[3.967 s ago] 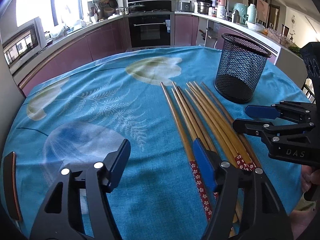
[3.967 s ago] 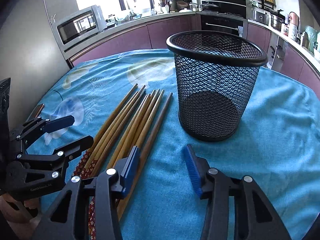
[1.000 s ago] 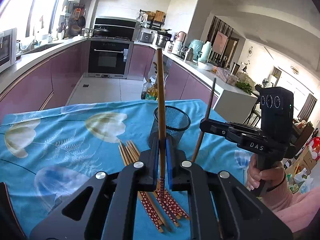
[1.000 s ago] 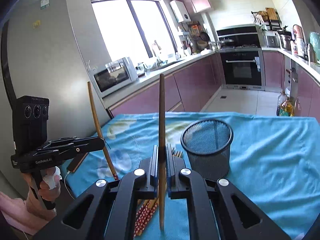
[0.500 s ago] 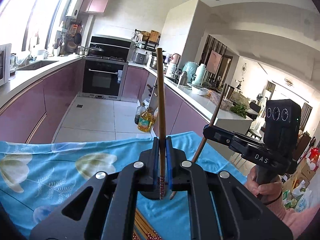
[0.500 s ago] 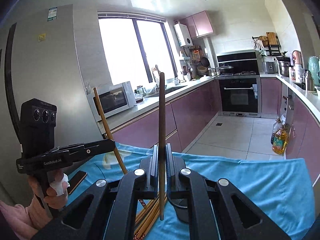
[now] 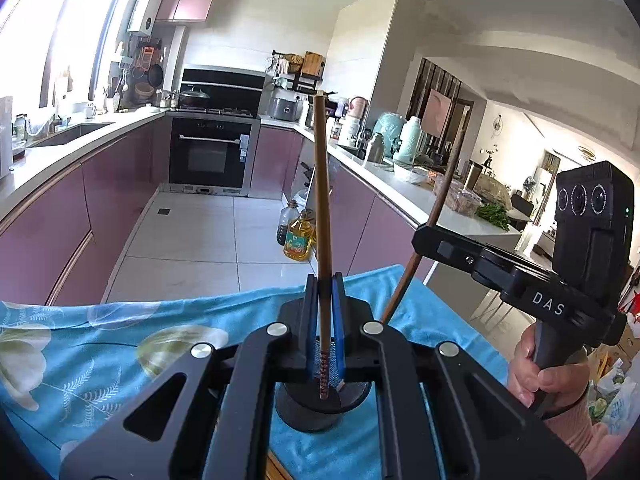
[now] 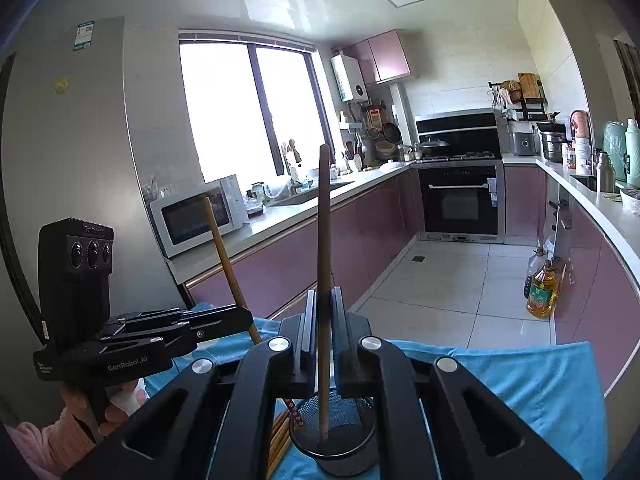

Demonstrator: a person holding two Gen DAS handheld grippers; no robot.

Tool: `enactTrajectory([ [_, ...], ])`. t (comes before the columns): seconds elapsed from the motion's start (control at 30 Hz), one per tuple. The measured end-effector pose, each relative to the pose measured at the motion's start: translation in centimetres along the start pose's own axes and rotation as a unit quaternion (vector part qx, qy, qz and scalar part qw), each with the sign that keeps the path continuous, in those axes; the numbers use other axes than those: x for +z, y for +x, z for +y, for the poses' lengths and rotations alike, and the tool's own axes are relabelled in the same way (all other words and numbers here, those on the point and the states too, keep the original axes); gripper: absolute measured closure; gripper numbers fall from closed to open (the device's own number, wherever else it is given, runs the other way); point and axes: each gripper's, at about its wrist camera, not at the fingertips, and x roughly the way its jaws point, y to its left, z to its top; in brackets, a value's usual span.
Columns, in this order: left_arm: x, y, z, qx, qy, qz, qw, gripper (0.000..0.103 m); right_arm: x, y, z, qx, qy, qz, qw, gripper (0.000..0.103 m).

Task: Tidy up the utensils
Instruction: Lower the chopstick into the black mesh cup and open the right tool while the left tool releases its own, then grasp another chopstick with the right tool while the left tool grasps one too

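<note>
My left gripper (image 7: 323,304) is shut on a wooden chopstick (image 7: 321,200) held upright. Its patterned lower end hangs over the black mesh cup (image 7: 304,416), which is mostly hidden under the jaws. My right gripper (image 8: 323,312) is shut on another upright chopstick (image 8: 323,240), whose lower end reaches into the mesh cup (image 8: 352,420). In the left wrist view the right gripper (image 7: 418,240) shows at the right with its chopstick (image 7: 440,200) slanted. In the right wrist view the left gripper (image 8: 244,316) shows at the left with its chopstick (image 8: 224,248).
Loose chopsticks (image 8: 280,440) lie left of the cup on the blue flowered tablecloth (image 7: 80,344). The table's far edge is close behind the cup. Beyond it are the tiled floor, an oil bottle (image 7: 298,236) and purple kitchen counters (image 8: 280,268).
Both grippers have risen with their chopsticks and come in over the mesh cup. The loose chopsticks have dropped out of the left wrist view, and less table shows.
</note>
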Motion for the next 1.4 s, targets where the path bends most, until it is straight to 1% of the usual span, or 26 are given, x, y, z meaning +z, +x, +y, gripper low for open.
enactTrajectory([
  [0.2,-1.8,3.7,0.6,-0.002,0.007,0.053,0.9986,0.095,-2.8,2.9,-0.8,0.006,0.010,0.070,0.997,0.097],
  [0.33,-3.1,6.0,1.1,-0.002,0.003,0.075,0.9972,0.095,-3.5,4.3,-1.4,0.006,0.014,0.108,0.994,0.097],
  [0.47,-3.8,7.6,2.0,0.000,0.001,0.089,0.9960,0.095,-3.7,5.3,-1.7,0.002,0.020,0.128,0.992,0.097],
  [0.57,-4.6,7.9,2.5,0.003,0.002,0.094,0.9956,0.095,-3.4,5.5,-1.8,-0.002,0.027,0.131,0.991,0.097],
  [0.7,-4.6,8.9,3.0,0.007,0.000,0.097,0.9953,0.095,-3.1,6.2,-1.8,-0.008,0.031,0.133,0.991,0.096],
  [0.83,-4.7,8.9,2.9,0.010,-0.003,0.096,0.9953,0.095,-3.2,6.9,-1.9,-0.012,0.039,0.134,0.990,0.095],
  [0.9,-4.8,9.0,3.0,0.014,-0.003,0.095,0.9954,0.092,-3.1,7.1,-2.2,-0.012,0.042,0.134,0.990,0.095],
  [0.93,-5.0,8.7,3.2,0.014,-0.003,0.093,0.9956,0.091,-3.1,7.0,-2.2,-0.012,0.044,0.133,0.990,0.094],
  [0.97,-5.0,8.6,3.2,0.014,-0.004,0.091,0.9957,0.091,-3.1,7.0,-2.4,-0.013,0.046,0.131,0.990,0.087],
  [1.0,-5.1,8.5,3.3,0.014,-0.004,0.089,0.9959,0.091,-3.1,7.0,-2.4,-0.014,0.046,0.131,0.990,0.085],
  [1.1,-5.3,7.9,3.5,0.018,-0.005,0.081,0.9965,0.090,-3.2,6.9,-2.4,-0.014,0.048,0.130,0.990,0.085],
  [1.2,-5.6,6.8,3.6,0.022,-0.008,0.069,0.9974,0.085,-3.4,6.5,-2.2,-0.015,0.047,0.124,0.991,0.084],
  [1.27,-5.8,5.7,3.6,0.031,-0.010,0.056,0.9979,0.080,-3.5,5.9,-1.9,-0.017,0.044,0.118,0.992,0.082],
  [1.33,-6.1,4.2,3.7,0.039,-0.008,0.042,0.9983,0.073,-3.5,5.2,-1.4,-0.017,0.039,0.110,0.993,0.075],
  [1.4,-6.5,2.8,4.1,0.046,-0.008,0.030,0.9985,0.070,-3.7,4.2,-0.8,-0.007,0.034,0.103,0.994,0.073],
])
